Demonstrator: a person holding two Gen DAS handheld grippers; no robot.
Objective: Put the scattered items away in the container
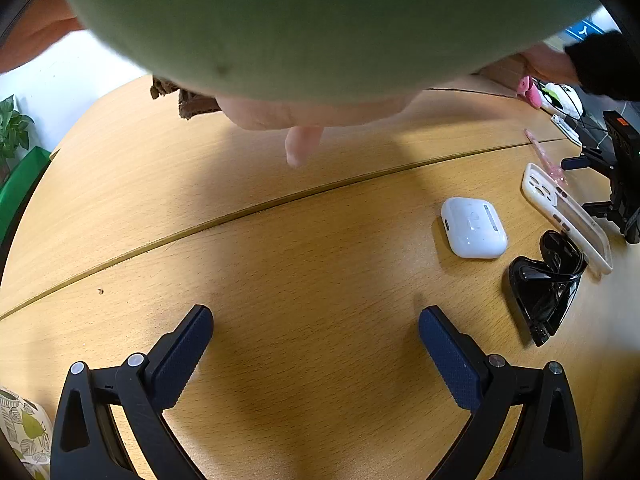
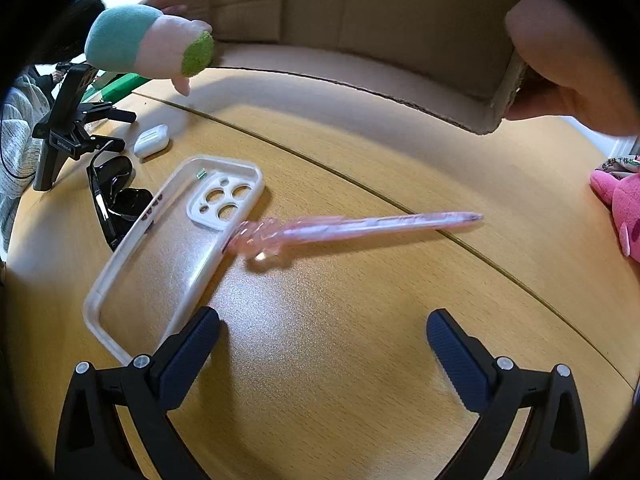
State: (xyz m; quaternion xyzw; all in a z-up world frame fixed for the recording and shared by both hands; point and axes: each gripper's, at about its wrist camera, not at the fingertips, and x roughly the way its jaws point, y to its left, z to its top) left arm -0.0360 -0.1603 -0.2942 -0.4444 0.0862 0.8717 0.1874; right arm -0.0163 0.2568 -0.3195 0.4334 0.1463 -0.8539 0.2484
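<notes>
My left gripper [image 1: 316, 344] is open and empty above the wooden table [image 1: 280, 264]. To its right lie a white earbud case [image 1: 474, 228], black sunglasses [image 1: 546, 288] and a clear phone case [image 1: 568, 216]. My right gripper [image 2: 323, 350] is open and empty. Its left finger [image 2: 188, 356] is beside the phone case [image 2: 176, 248]. A pink pen [image 2: 360, 228] lies ahead of it. A cardboard box [image 2: 360, 40] is held tilted at the back by a bare hand [image 2: 568, 64]. A green and pink plush toy [image 2: 148, 42] hangs in the air at the box's left.
The plush [image 1: 312, 20] fills the top of the left wrist view, very close. A pink plush [image 2: 624, 208] sits at the right table edge. The other gripper [image 2: 72, 120] shows at far left, beside the earbud case [image 2: 151, 141] and sunglasses [image 2: 116, 196]. A seam [image 1: 280, 200] crosses the table.
</notes>
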